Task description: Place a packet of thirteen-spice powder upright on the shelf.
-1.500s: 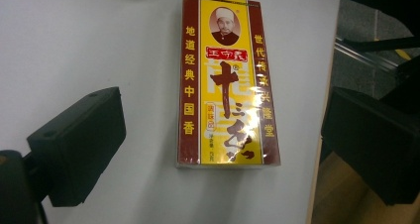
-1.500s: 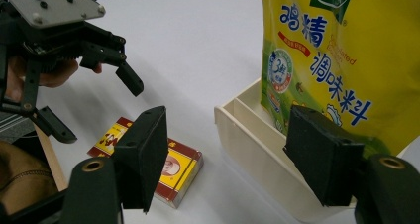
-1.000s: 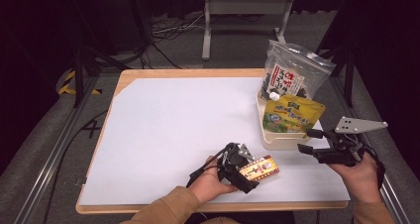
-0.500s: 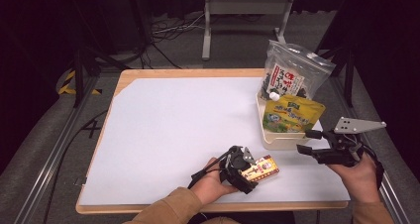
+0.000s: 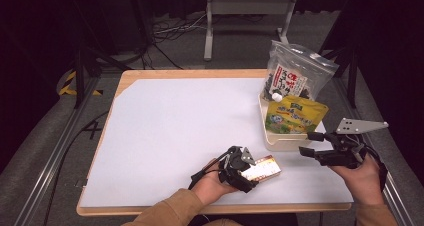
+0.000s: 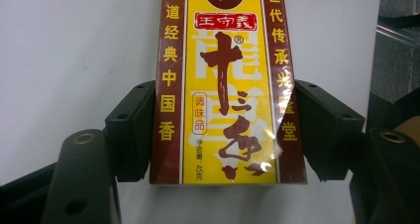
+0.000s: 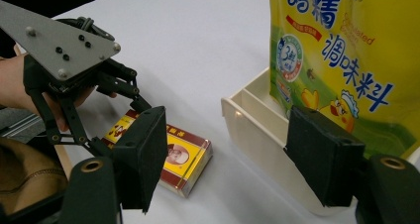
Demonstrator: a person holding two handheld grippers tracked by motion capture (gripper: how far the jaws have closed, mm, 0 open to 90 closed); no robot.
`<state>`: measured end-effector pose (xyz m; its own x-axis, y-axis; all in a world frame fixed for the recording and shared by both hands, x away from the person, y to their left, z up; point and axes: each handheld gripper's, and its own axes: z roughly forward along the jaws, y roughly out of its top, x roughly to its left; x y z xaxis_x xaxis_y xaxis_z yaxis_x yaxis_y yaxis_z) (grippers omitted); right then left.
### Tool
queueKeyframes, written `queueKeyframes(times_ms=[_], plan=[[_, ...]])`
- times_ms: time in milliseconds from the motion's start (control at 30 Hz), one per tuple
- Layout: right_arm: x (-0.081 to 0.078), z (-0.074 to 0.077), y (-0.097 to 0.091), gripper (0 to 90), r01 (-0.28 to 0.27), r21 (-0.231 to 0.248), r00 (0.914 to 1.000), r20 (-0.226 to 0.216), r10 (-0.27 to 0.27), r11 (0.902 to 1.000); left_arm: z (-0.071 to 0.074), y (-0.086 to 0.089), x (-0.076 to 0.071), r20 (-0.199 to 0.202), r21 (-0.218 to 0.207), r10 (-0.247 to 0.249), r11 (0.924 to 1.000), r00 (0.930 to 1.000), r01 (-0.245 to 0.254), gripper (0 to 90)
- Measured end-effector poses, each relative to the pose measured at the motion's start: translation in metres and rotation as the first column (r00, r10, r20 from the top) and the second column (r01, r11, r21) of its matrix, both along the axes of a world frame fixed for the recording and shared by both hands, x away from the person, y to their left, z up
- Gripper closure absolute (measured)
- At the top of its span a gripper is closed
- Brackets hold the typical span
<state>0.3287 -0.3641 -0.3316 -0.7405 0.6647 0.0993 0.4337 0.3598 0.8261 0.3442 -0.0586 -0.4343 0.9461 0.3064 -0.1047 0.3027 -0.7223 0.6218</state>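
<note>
**Left jaws closing on the box**

My left gripper (image 5: 250,172) has just been closing; its jaws now pinch the yellow box (image 6: 227,85), flat on the white table (image 5: 175,121) near the front edge. My right gripper (image 5: 314,144) hangs spread, empty, beside the tray (image 7: 257,120).

L claw (image 5: 254,170) tighter round box (image 5: 262,168)

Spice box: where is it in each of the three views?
High view: spice box at bottom centre, on the white table, in the left gripper.
Left gripper view: box at centre, between both jaws.
Right gripper view: box lower left of centre.
Shared landmark: the white table, under the box in every view.
</note>
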Motion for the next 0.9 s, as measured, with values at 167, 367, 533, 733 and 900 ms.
queueKeyframes(times_ms=[167,367,533,733,900], plan=[[-0.002,0.003,0.003,31.0,-0.006,-0.005,1.0000,0.007,0.006,1.0000,0.008,0.005,-0.003,0.022,-0.046,0.008,0.9989,0.9997,-0.007,32.4],[-0.002,0.006,0.005,29.0,0.002,0.014,1.0000,-0.001,-0.002,0.9999,0.020,0.012,-0.006,0.064,-0.084,0.011,0.9965,0.9979,-0.005,32.4],[-0.001,0.007,0.008,29.2,0.005,0.007,0.9999,-0.011,-0.005,1.0000,0.033,0.020,-0.009,0.094,-0.133,0.022,0.9910,0.9953,-0.010,32.4],[-0.002,0.016,0.013,29.7,-0.009,-0.007,1.0000,-0.004,0.009,0.9999,0.041,0.031,-0.010,0.144,-0.176,0.046,0.9842,0.9885,-0.020,32.4],[-0.004,0.030,0.020,29.8,-0.021,-0.039,0.9998,-0.003,0.021,0.9990,0.044,0.040,-0.011,0.176,-0.212,0.070,0.9767,0.9820,-0.031,32.3]])
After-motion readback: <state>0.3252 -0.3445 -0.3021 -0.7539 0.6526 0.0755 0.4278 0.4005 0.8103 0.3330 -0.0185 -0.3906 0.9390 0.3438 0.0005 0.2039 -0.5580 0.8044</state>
